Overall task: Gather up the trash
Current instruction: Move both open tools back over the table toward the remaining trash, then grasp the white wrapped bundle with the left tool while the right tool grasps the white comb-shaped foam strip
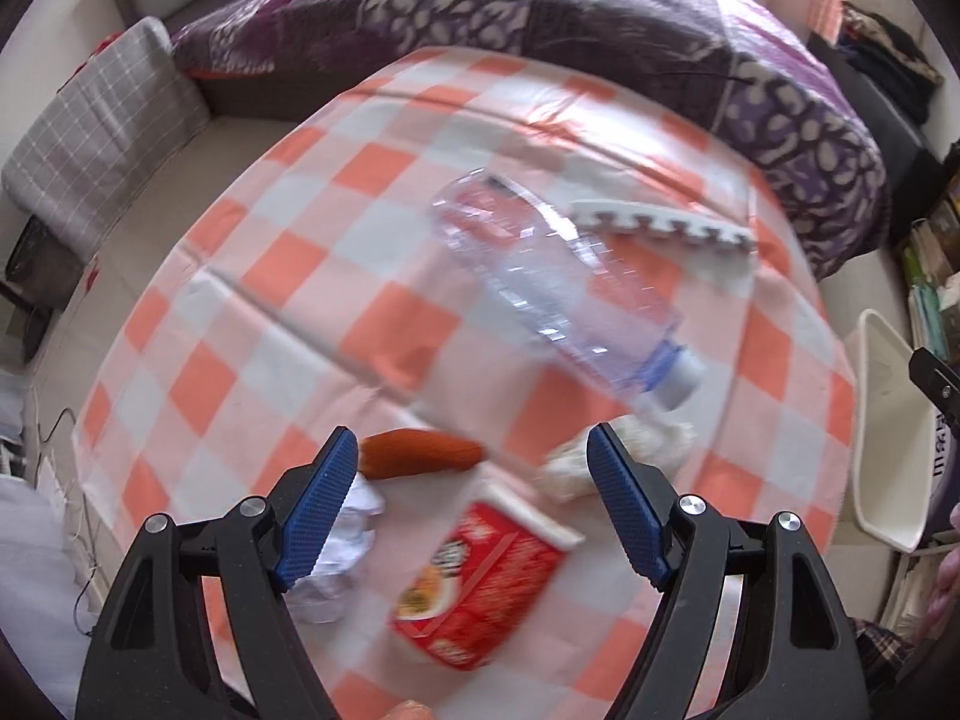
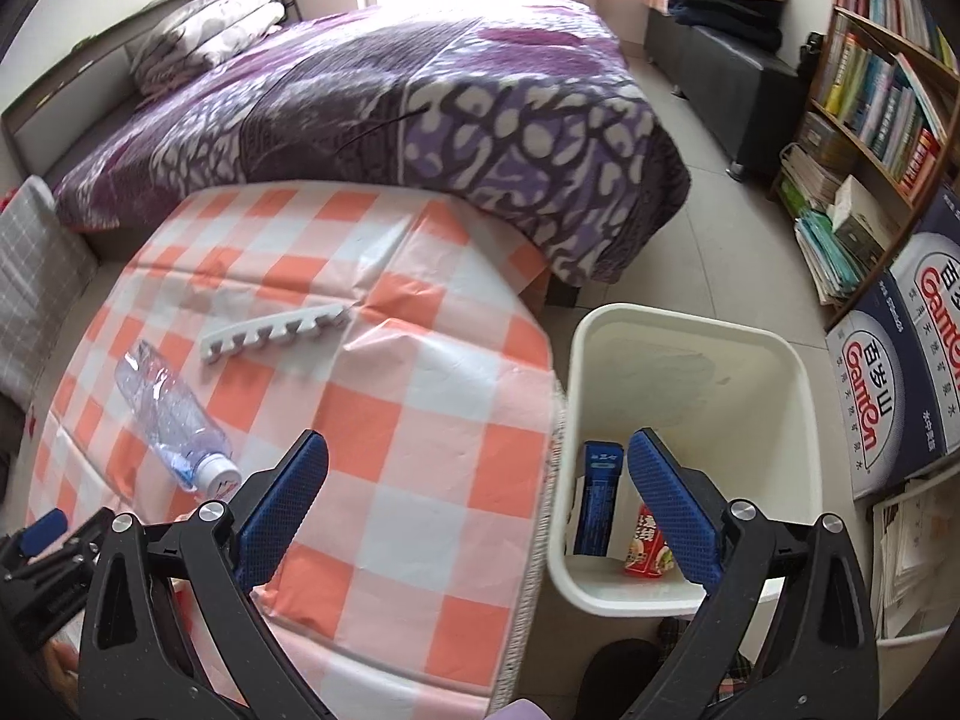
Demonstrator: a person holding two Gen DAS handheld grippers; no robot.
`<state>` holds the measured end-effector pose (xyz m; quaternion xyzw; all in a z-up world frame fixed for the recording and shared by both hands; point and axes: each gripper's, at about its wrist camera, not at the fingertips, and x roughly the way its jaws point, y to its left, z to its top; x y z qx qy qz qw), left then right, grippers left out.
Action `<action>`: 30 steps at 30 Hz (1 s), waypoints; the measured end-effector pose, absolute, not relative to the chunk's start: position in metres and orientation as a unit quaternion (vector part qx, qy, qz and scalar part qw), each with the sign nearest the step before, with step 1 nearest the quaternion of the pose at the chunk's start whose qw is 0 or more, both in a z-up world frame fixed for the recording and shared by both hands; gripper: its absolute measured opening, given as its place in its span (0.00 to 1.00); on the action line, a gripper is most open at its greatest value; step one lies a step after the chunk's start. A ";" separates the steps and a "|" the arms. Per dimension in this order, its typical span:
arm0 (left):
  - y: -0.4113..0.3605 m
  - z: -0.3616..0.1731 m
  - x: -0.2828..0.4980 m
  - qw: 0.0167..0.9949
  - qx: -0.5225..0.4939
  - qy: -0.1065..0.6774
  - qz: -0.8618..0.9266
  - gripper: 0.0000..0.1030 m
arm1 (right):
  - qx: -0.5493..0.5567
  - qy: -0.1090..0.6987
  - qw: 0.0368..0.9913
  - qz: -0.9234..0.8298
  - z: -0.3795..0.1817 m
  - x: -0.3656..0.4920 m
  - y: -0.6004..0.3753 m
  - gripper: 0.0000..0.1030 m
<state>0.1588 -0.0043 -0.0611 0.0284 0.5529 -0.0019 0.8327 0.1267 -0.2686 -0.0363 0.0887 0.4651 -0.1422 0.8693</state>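
Left gripper [image 1: 474,504] spread wide, holding nothing, above a red carton [image 1: 480,582] lying on the checked desk [image 1: 252,276]. Nearby: crumpled paper [image 1: 342,546], an orange sausage-like piece [image 1: 420,453], a white wad [image 1: 612,456], a clear bottle [image 1: 558,288]. Right gripper [image 2: 477,507] also spread, empty, over the white bin [image 2: 684,354] beside the desk; blue box [image 2: 600,498] and red carton [image 2: 645,546] inside.

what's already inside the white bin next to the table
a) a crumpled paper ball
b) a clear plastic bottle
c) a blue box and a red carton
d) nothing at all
c: the right wrist view shows a blue box standing in the white bin with a red carton beside it, while the clear bottle lies on the checkered table.
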 end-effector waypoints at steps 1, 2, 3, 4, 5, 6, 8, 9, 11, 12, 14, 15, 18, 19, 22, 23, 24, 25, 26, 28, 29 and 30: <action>0.003 -0.062 0.160 0.828 0.029 0.559 0.003 0.75 | 0.085 0.468 0.868 -0.139 -0.038 0.129 -0.264 0.93; 0.012 -0.064 0.160 0.823 0.027 0.568 0.008 0.75 | 0.082 0.471 0.867 -0.137 -0.040 0.131 -0.260 0.93; 0.022 -0.067 0.161 0.815 0.022 0.578 0.012 0.74 | 0.081 0.473 0.867 -0.135 -0.042 0.132 -0.258 0.93; 0.031 -0.070 0.162 0.809 0.013 0.587 0.015 0.74 | 0.079 0.475 0.866 -0.133 -0.043 0.134 -0.255 0.93; 0.039 -0.073 0.162 0.803 0.003 0.595 0.018 0.75 | 0.078 0.478 0.865 -0.132 -0.045 0.136 -0.252 0.93; 0.047 -0.078 0.163 0.796 -0.004 0.605 0.021 0.75 | 0.077 0.480 0.864 -0.132 -0.047 0.138 -0.248 0.93; 0.060 -0.087 0.163 0.783 -0.018 0.621 0.025 0.75 | 0.076 0.484 0.862 -0.130 -0.050 0.141 -0.244 0.93; 0.065 -0.091 0.163 0.777 -0.021 0.628 0.027 0.74 | 0.077 0.486 0.861 -0.129 -0.052 0.143 -0.242 0.93; 0.071 -0.100 0.162 0.766 -0.027 0.642 0.027 0.75 | 0.077 0.489 0.859 -0.128 -0.055 0.147 -0.238 0.93; 0.074 -0.104 0.161 0.762 -0.029 0.647 0.025 0.74 | 0.076 0.491 0.859 -0.127 -0.056 0.149 -0.235 0.93; 0.077 -0.111 0.159 0.753 -0.034 0.657 0.021 0.74 | 0.075 0.493 0.857 -0.125 -0.060 0.153 -0.229 0.93; 0.079 -0.113 0.158 0.749 -0.034 0.661 0.019 0.74 | 0.074 0.495 0.857 -0.124 -0.061 0.154 -0.228 0.93; 0.084 -0.120 0.155 0.742 -0.037 0.669 0.016 0.74 | 0.072 0.499 0.855 -0.119 -0.066 0.160 -0.219 0.93; 0.086 -0.122 0.154 0.739 -0.040 0.672 0.015 0.74 | 0.071 0.500 0.855 -0.118 -0.067 0.161 -0.217 0.93; 0.096 -0.131 0.152 0.730 -0.050 0.681 0.015 0.65 | 0.068 0.504 0.853 -0.115 -0.071 0.166 -0.210 0.93; 0.099 -0.134 0.151 0.729 -0.052 0.683 0.016 0.59 | 0.068 0.506 0.852 -0.115 -0.073 0.168 -0.208 0.93; 0.102 -0.133 0.150 0.732 -0.052 0.679 0.018 0.57 | 0.067 0.508 0.851 -0.114 -0.075 0.170 -0.205 0.93; 0.106 -0.132 0.150 0.735 -0.058 0.675 0.018 0.56 | 0.067 0.510 0.850 -0.112 -0.077 0.173 -0.203 0.93; 0.110 -0.128 0.150 0.739 -0.068 0.670 0.017 0.56 | 0.067 0.511 0.850 -0.110 -0.078 0.176 -0.202 0.93; 0.120 -0.118 0.150 0.749 -0.090 0.656 0.020 0.56 | 0.056 0.511 0.851 -0.106 -0.081 0.184 -0.198 0.93; 0.125 -0.111 0.151 0.755 -0.099 0.648 0.022 0.56 | 0.042 0.509 0.853 -0.103 -0.082 0.189 -0.196 0.93; 0.128 -0.104 0.151 0.762 -0.108 0.639 0.022 0.56 | 0.030 0.509 0.855 -0.100 -0.083 0.194 -0.194 0.93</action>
